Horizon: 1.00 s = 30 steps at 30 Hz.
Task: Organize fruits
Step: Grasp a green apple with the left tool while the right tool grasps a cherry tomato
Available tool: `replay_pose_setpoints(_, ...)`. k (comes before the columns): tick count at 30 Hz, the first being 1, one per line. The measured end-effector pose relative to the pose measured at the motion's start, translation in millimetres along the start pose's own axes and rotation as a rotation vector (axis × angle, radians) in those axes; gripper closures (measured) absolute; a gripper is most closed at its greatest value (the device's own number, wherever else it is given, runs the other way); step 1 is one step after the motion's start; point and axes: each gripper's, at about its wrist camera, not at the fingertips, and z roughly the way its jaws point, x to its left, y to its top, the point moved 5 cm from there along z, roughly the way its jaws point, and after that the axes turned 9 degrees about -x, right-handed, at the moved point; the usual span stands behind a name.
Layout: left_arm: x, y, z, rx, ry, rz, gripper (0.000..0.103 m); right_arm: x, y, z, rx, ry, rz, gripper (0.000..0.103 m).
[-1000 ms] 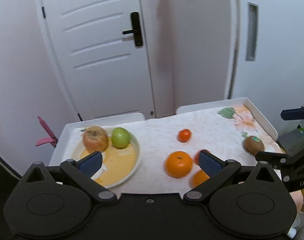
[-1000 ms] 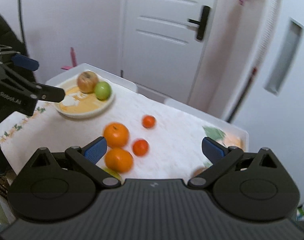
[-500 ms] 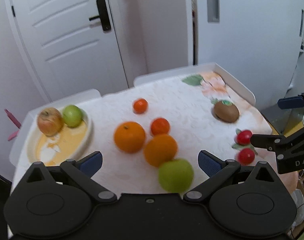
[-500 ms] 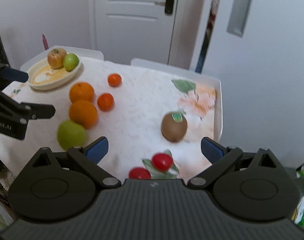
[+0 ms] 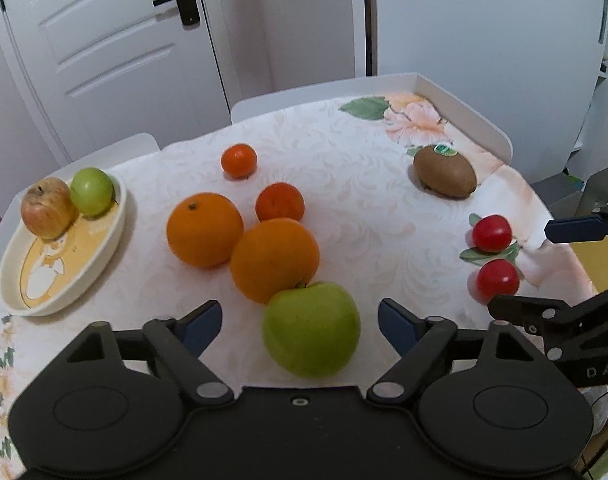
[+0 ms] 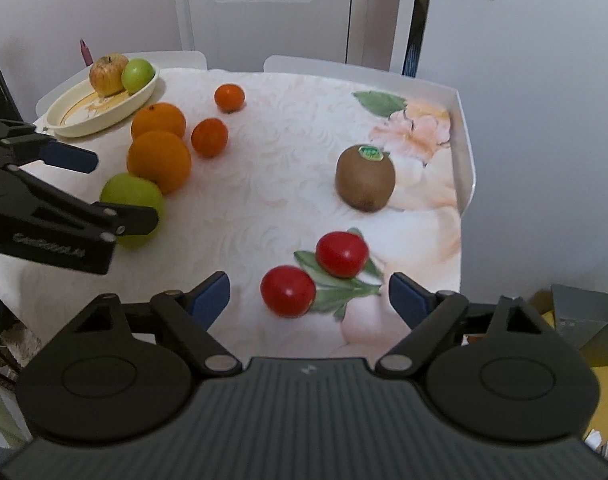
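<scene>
A big green apple point(image 5: 311, 328) lies on the flowered cloth between the fingers of my left gripper point(image 5: 299, 328). Its jaws are closing, with a gap still showing between each pad and the apple. Just beyond it lie two oranges point(image 5: 273, 258) point(image 5: 204, 229) and two mandarins point(image 5: 279, 202) point(image 5: 238, 160). My right gripper point(image 6: 308, 302) stands open low over the near right corner, with one red tomato point(image 6: 287, 291) between its fingertips and a second tomato point(image 6: 342, 254) just past them. A kiwi point(image 6: 365, 179) with a green sticker sits farther right.
A cream oval plate point(image 5: 103, 248) at the far left holds a red apple point(image 5: 47, 207) and a small green apple point(image 5: 91, 191). The white table has a raised rim point(image 5: 464, 116) along its back and right sides. A white door and walls stand behind.
Both grippers have come down and forward over the table, so the fruit looks much nearer. The left gripper's jaws have narrowed around the big green apple.
</scene>
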Motion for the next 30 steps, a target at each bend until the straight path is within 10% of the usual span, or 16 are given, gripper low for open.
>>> replay_pose_setpoints(17,-4.7,-14.4,19.9,0.037,-0.032,-0.002,0.043,7.1,-13.6,10.3,0.038,0.014,0.004,0.016)
replay_pose_setpoints(30,-1.4,-16.1,16.5,0.041,-0.047,-0.011,0.043,13.7,-12.8,17.4,0.046,0.011,-0.007,0.028)
